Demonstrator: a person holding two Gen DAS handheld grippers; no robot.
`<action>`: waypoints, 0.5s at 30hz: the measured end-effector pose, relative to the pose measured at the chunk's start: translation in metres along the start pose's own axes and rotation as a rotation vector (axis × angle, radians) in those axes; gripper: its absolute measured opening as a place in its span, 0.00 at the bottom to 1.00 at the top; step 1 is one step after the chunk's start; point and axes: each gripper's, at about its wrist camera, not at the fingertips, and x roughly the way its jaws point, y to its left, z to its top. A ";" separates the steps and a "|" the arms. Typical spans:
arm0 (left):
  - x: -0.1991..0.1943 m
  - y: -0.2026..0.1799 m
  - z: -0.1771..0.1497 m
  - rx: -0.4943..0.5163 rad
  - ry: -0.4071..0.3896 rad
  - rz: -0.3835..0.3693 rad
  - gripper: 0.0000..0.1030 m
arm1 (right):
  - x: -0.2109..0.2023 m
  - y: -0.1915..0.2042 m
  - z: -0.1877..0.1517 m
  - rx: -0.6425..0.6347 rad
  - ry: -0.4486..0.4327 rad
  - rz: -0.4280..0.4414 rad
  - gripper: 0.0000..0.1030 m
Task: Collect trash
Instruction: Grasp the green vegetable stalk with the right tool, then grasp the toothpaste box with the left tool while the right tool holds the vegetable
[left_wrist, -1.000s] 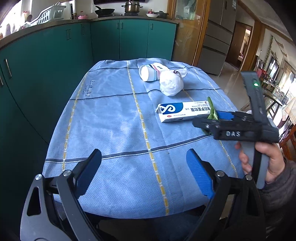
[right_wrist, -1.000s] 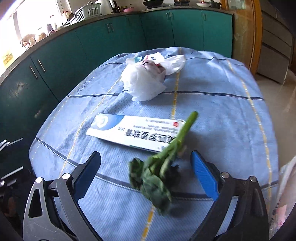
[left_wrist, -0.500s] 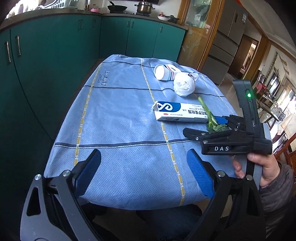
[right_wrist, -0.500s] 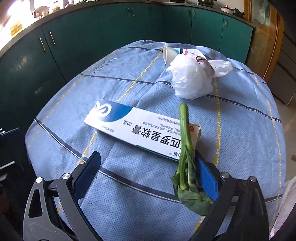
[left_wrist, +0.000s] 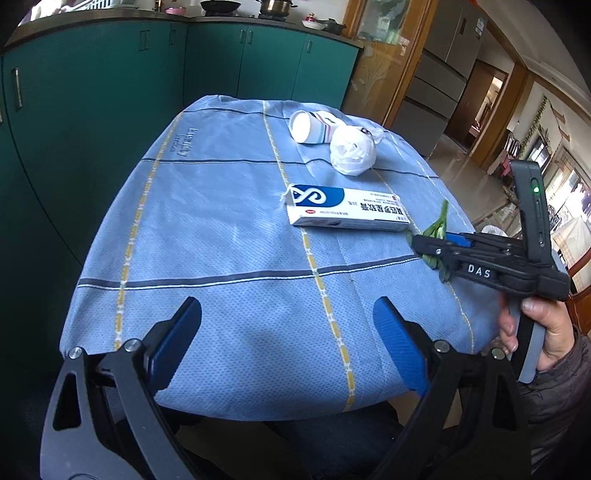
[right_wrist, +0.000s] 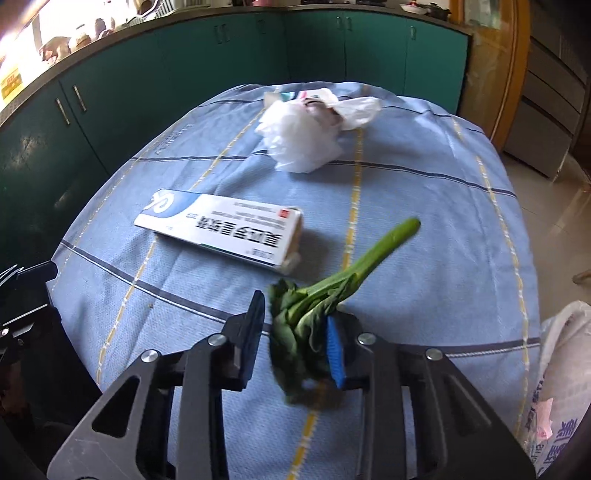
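right tongs (right_wrist: 295, 332) clamping vegetable stalk (right_wrist: 354, 273), stem forward-right

**Around your work area**

You face a table under a blue tablecloth (left_wrist: 221, 229) with yellow and dark stripes. Beyond it you see teal cabinets (left_wrist: 110, 74), pots on the counter (left_wrist: 273, 5), a wooden door frame (left_wrist: 402, 55) and a grey refrigerator (left_wrist: 443, 66).

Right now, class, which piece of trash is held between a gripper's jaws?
The green vegetable stalk, clamped in the right gripper. The box, plastic bag and paper cup lie untouched on the cloth.
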 end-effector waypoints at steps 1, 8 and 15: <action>0.001 -0.002 0.000 0.005 0.001 0.000 0.91 | -0.001 -0.003 -0.001 0.009 -0.002 -0.006 0.32; 0.003 -0.008 -0.001 0.017 0.015 0.008 0.91 | -0.004 0.011 0.005 -0.020 -0.038 0.003 0.67; 0.001 -0.005 -0.001 0.012 0.015 0.025 0.91 | 0.020 0.039 0.014 -0.104 -0.007 -0.019 0.67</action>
